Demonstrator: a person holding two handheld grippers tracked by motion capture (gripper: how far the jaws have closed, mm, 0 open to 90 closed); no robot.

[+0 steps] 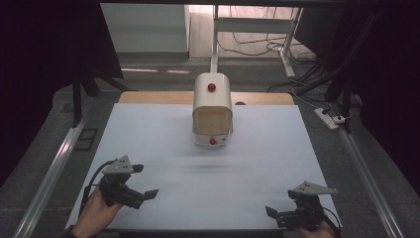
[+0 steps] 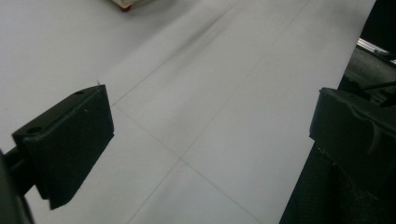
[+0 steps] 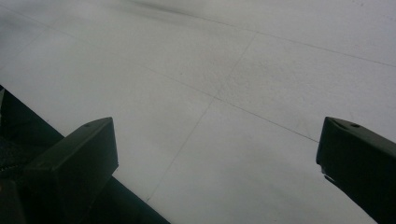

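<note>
A cream box [image 1: 212, 106] with a rounded top stands at the far middle of the white table [image 1: 148, 129]. It has a tan front panel, a red knob [image 1: 212, 88] on top and a second red knob [image 1: 213, 141] low on the front. My left gripper [image 1: 147, 180] is held near the front left corner, open with nothing between its jaws. My right gripper [image 1: 281, 203] is near the front right corner, also open and holding nothing. The left gripper view shows that gripper [image 2: 210, 98] over bare tabletop, with the box's lower corner [image 2: 123, 4] at the top edge. The right gripper [image 3: 217, 123] faces bare tabletop.
A wooden tabletop edge [image 1: 148, 97] shows behind the white sheet. Metal rails [image 1: 54, 168] run along both sides of the table. A power strip [image 1: 328, 118] and cables lie on the floor at the right. A desk frame [image 1: 216, 34] stands beyond the table.
</note>
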